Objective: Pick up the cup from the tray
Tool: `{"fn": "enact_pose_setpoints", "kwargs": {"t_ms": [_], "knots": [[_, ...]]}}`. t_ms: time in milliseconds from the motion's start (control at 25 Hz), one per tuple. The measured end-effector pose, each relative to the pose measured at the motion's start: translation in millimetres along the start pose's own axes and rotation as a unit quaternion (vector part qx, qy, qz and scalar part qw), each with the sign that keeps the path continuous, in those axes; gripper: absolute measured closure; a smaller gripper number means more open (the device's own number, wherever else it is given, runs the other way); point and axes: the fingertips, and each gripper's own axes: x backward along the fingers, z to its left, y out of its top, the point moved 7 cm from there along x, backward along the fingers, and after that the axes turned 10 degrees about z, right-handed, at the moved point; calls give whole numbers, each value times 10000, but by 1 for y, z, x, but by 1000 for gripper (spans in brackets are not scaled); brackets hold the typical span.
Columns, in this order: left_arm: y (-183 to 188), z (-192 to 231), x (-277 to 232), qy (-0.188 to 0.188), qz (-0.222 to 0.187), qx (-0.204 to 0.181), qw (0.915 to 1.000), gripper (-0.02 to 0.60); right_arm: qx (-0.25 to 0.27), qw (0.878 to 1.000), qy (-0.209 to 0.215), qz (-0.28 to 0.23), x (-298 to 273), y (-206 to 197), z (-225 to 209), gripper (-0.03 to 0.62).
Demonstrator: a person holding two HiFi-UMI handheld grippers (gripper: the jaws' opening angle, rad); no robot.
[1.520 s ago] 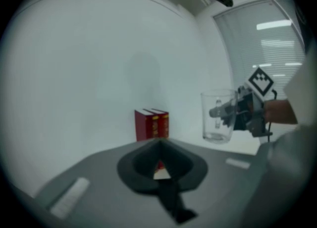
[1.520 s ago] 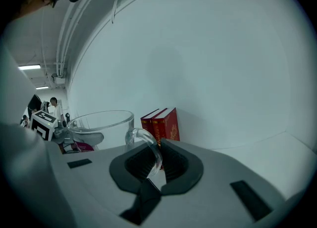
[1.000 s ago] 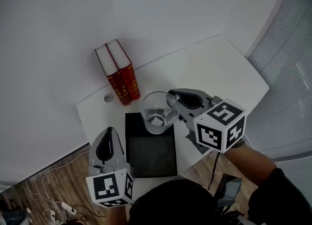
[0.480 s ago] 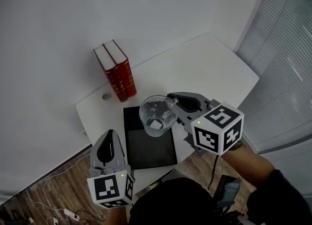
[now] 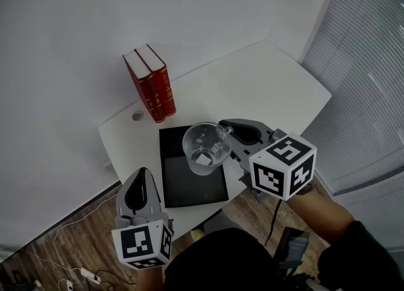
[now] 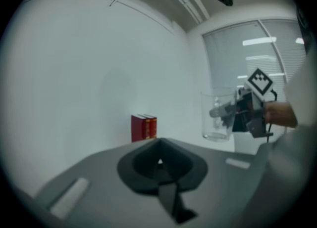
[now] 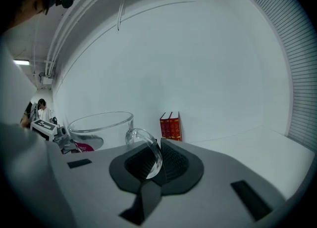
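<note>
The white table point(image 5: 265, 88) is seen from above, with the black tray point(image 5: 183, 189) laid at its 7 o'clock edge and two red books point(image 5: 151, 91) stood at the tray's 11 o'clock. The glass cup point(image 5: 205, 148) is held upright above the tray's 1 o'clock corner, its handle clamped in the right gripper point(image 5: 230, 133), probably for a steady carry. The left gripper point(image 5: 140, 185), jaws together and empty, is parked at the tray's 8 o'clock, apparently unneeded.

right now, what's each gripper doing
left gripper: closed, empty
right gripper: closed on the handle of the clear glass cup
</note>
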Motion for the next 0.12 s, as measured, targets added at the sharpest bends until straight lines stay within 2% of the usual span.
{"fn": "enact_pose_setpoints", "kwargs": {"t_ms": [120], "knots": [[-2, -1, 7, 22, -8, 34, 10000, 580, -9, 10000, -28, -14, 4, -2, 3, 562]]}}
